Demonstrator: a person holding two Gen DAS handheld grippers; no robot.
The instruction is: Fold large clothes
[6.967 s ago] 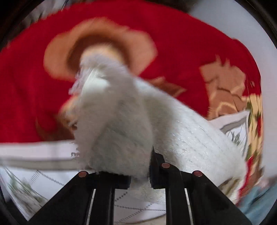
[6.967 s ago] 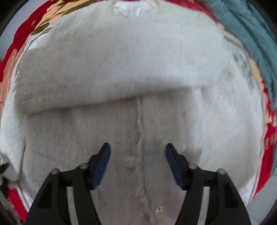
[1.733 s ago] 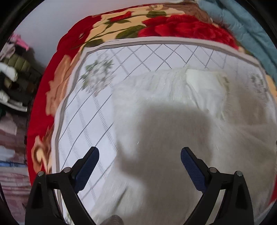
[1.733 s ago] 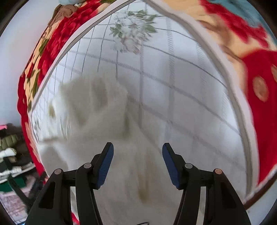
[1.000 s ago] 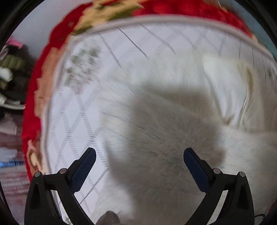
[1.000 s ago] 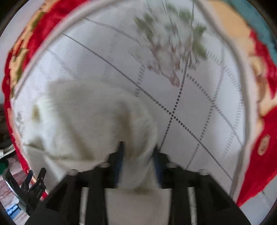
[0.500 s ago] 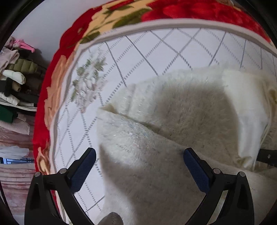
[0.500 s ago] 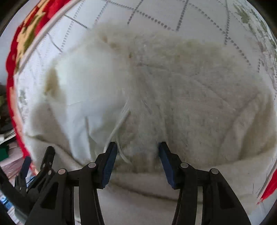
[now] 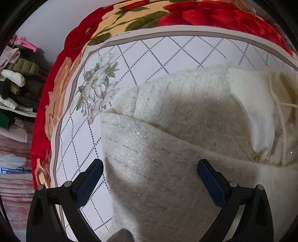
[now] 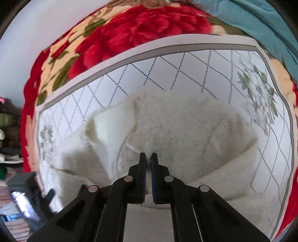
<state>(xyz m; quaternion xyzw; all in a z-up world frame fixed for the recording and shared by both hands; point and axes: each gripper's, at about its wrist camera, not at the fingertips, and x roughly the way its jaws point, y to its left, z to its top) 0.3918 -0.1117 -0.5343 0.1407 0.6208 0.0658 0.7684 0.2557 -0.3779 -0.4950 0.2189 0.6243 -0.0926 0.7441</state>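
A white fluffy garment (image 9: 167,115) with a smooth white lining (image 9: 257,111) and a drawstring lies bunched on a white quilted sheet (image 9: 130,55). Above its near fold, my left gripper (image 9: 150,167) hangs open, its blue pads wide apart and off the cloth. In the right wrist view the garment (image 10: 186,121) lies in the middle of the sheet. My right gripper (image 10: 148,158) is closing tight on a tuft of its pile, and fabric shows between the pads.
The sheet, with a dotted diamond pattern and flower prints (image 9: 96,89), covers a red floral blanket (image 10: 149,24). A teal cover (image 10: 260,16) lies at the far right. Piled clothes on shelves (image 9: 13,80) stand beyond the bed's left edge.
The right jaws went from half open over the garment to pinched on its pile, and the gripper drew back so more of the sheet shows. The left gripper barely shifted.
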